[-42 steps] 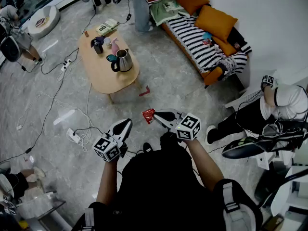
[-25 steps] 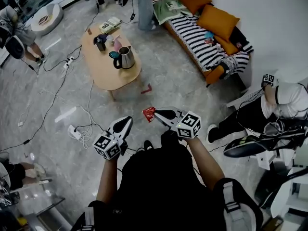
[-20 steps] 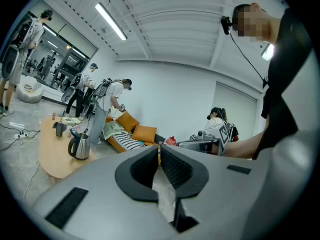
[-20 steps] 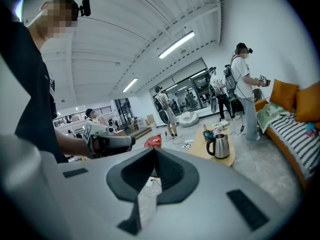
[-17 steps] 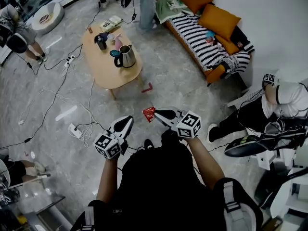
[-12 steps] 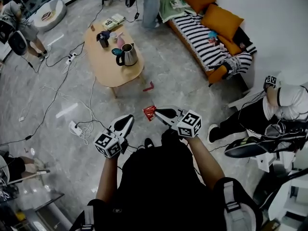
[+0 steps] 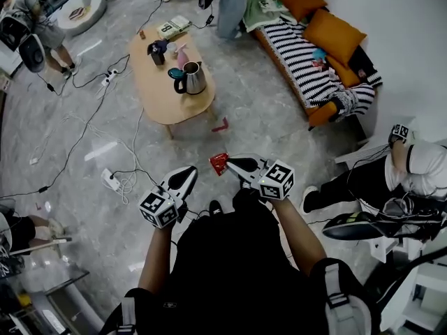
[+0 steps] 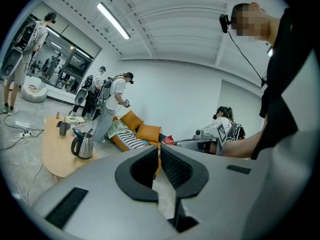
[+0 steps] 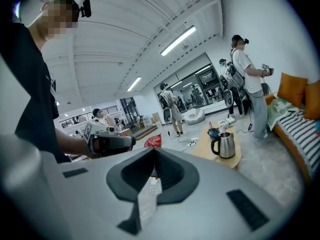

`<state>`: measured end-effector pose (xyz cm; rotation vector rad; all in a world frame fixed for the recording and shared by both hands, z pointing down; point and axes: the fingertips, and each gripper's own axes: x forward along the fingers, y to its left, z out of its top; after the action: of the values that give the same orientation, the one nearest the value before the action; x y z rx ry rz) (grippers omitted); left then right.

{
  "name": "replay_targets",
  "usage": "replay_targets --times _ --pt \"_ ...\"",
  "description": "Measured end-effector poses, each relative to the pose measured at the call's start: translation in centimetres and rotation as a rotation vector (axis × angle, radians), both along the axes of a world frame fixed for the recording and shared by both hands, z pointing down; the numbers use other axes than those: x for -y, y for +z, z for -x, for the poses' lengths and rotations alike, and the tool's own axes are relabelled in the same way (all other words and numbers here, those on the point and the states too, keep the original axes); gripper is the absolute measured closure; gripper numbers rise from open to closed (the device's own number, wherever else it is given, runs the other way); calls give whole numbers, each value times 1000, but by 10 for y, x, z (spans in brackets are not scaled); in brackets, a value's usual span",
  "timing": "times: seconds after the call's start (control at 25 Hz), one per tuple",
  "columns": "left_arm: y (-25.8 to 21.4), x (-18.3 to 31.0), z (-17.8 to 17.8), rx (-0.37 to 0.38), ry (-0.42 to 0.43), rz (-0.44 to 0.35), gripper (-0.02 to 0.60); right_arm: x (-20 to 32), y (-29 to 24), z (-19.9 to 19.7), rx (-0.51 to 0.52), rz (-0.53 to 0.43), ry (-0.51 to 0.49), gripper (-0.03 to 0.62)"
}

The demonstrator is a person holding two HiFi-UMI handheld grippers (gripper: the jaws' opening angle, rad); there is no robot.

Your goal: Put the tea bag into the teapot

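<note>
In the head view my right gripper [image 7: 232,163] is held at waist height over the floor, shut on a red tea bag [image 7: 218,162] that sticks out past its tips. The right gripper view shows that red packet [image 9: 152,141] above the closed jaws, with a white printed tag [image 9: 149,190] pinched between them. My left gripper [image 7: 190,174] is beside it, shut and holding nothing. The steel teapot [image 7: 194,79] stands on the oval wooden table [image 7: 167,103], far ahead of both grippers. It also shows as the teapot [image 8: 84,146] and the teapot [image 9: 223,145] in the gripper views.
A dark mug [image 7: 158,51] and small items share the table's far end. A sofa [image 7: 314,54] with a striped blanket and orange cushions runs along the right. Cables and a power strip [image 7: 110,180] lie on the floor at left. A red scrap [image 7: 221,125] lies by the table. A seated person [image 7: 412,173] is at right.
Both grippers keep the same pose, the right one still shut on the tea bag. The head view has drifted, so the table and sofa sit slightly further right in the frame.
</note>
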<state>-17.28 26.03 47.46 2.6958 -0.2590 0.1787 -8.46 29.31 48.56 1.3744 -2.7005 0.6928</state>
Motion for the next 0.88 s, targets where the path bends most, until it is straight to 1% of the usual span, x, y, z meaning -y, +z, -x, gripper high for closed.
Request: replay_targets --times 0.2,0.36,0.52,0.64,0.88 --pt "2 10 -17 8 -29 11 557 13 5 -14 1 15 -42 579" --pt "7 19 -29 30 -57 16 557 25 8 -29 13 26 -77 579" --pt "9 30 -44 42 -100 19 557 35 12 -46 23 38 -114 579" --pt "7 39 -61 41 -139 22 557 43 15 -62 25 47 -149 579" --pt "-1 47 -103 41 -189 7 557 57 12 -105 23 43 -210 579"
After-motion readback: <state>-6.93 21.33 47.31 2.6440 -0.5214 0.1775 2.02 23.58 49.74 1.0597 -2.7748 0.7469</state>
